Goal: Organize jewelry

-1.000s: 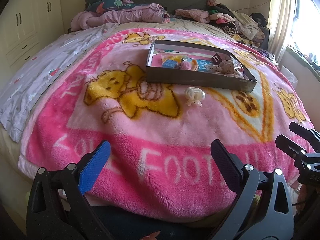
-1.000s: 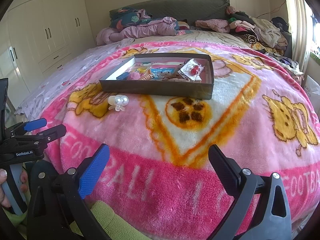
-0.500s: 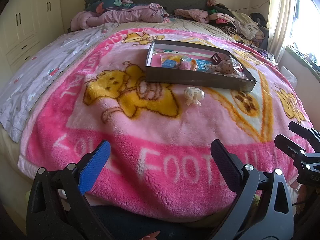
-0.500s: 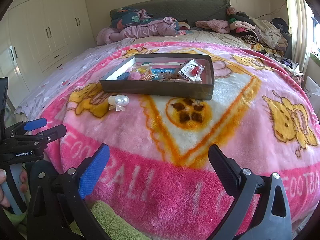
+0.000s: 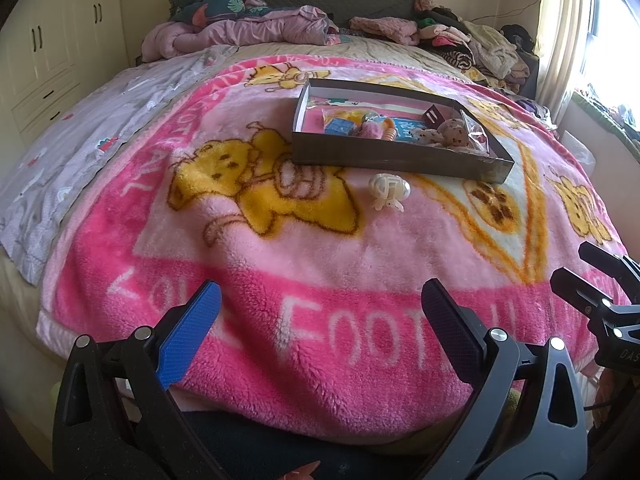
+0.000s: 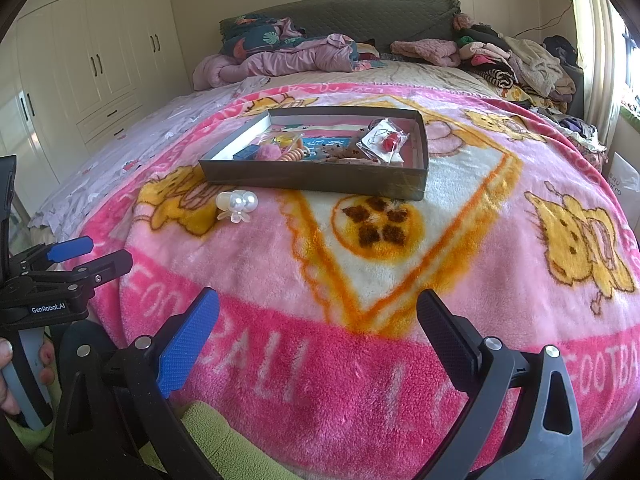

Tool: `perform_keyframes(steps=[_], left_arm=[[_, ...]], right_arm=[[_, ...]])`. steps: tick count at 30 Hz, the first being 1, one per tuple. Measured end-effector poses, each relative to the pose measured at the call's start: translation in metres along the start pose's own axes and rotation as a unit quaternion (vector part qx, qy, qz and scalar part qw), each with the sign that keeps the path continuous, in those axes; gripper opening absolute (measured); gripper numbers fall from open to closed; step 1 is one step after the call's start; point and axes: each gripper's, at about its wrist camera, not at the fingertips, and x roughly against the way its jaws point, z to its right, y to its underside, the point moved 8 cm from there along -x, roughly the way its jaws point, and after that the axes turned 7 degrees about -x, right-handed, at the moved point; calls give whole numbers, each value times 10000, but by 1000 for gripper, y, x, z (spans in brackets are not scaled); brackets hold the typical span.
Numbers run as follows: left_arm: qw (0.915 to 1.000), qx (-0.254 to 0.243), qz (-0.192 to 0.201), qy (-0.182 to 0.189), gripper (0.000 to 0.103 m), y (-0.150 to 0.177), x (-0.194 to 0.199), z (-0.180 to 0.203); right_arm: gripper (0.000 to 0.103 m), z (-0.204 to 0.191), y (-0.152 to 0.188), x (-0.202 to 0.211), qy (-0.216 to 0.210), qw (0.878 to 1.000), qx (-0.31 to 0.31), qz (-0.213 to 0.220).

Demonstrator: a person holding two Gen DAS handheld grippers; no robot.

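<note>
Nearest of all, at the foot of the bed, the left gripper (image 5: 320,320) hangs with its fingers spread wide, nothing between them, just over the pink edge of the blanket (image 5: 280,248). The right gripper (image 6: 318,322) is level with it on the other side, its fingers likewise spread and empty. Each shows at the margin of the other's view, well apart from each other.

Further up the fleece, past the white lettering, a pearly white hair clip (image 6: 237,205) lies alone on the blanket, between the yellow bear print and the orange-edged diamond. It sits just in front of the near wall of the box, close but not touching it.

The box (image 5: 400,158) is a shallow dark cardboard tray resting flat on the blanket near the middle of the bed. Inside it is a jumble: a blue packet (image 5: 340,126), a fluffy pink piece (image 6: 269,153), an orange spiral band (image 6: 294,155), and a clear bag with something red in it (image 6: 386,140) leaning at the right end.

Beyond the box, crumpled purple bedding (image 6: 288,60) lies against the dark headboard (image 6: 360,16), with a heap of clothes (image 6: 520,64) to the right and white wardrobes (image 6: 92,52) along the left wall.
</note>
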Motion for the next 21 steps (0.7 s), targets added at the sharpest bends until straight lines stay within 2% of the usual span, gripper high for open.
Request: perform_keyframes(steps=[21], left_arm=[[10000,-5,-5,-26,92,2,-1,0]], right_arm=[[96,0,-1,0,12,10000,11,14]])
